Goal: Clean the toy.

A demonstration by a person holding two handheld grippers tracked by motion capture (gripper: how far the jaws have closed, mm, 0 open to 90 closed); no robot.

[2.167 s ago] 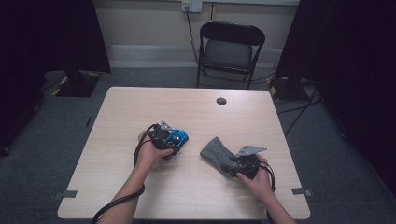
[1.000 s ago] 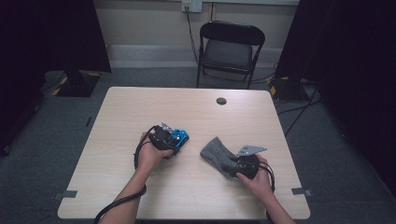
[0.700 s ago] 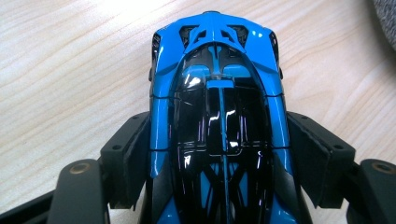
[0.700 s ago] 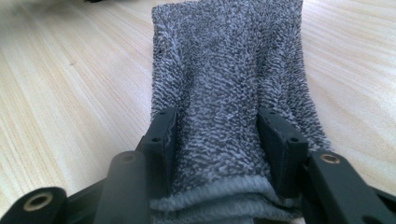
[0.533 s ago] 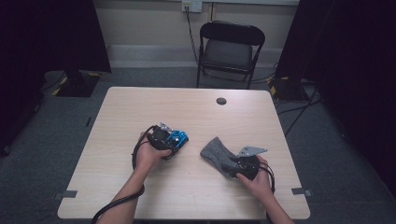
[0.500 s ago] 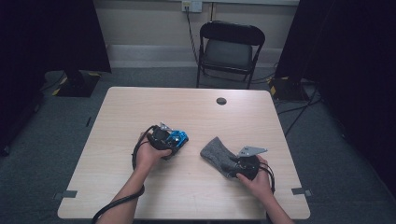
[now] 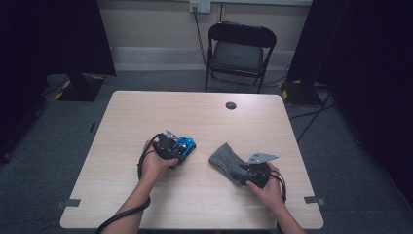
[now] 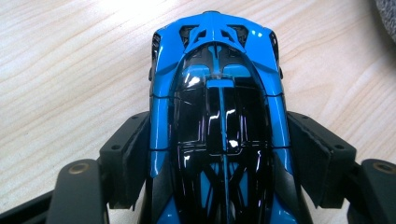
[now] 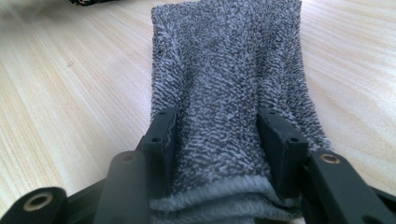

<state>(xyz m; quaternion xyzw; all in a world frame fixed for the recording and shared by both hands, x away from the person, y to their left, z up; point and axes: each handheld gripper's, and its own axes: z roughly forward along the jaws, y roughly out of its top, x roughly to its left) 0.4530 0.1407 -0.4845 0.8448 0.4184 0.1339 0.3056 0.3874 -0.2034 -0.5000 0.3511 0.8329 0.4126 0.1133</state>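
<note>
Indoors, a dim room with grey carpet and a pale back wall is seen from above, dark curtains hanging at both sides. At its centre stands a light wooden table point(image 7: 204, 117), and a black folding chair point(image 7: 241, 48) is set just behind the far edge. A wall socket is seen above the chair, and cables are trailed across the floor at the right.

On the near half of the table, two hand-held tools are kept well apart. The left gripper point(image 7: 176, 148) is held over a blue and black toy car point(image 8: 217, 116); in the left gripper view its jaws are closed against the car's flanks, spread by the width of the body, and the car's nose is pointed away from the tool over bare wood. The right gripper point(image 7: 246, 171) is closed on a grey knitted sock point(image 9: 229, 93), the jaws pressed into the fabric near its cuff end, while the rest of the sock is laid flat on the table toward the middle.

A small black disc point(image 7: 231, 105) is set in the tabletop near the far edge, well clear of both hands. A corner of the sock is glimpsed at the edge of the left gripper view.
</note>
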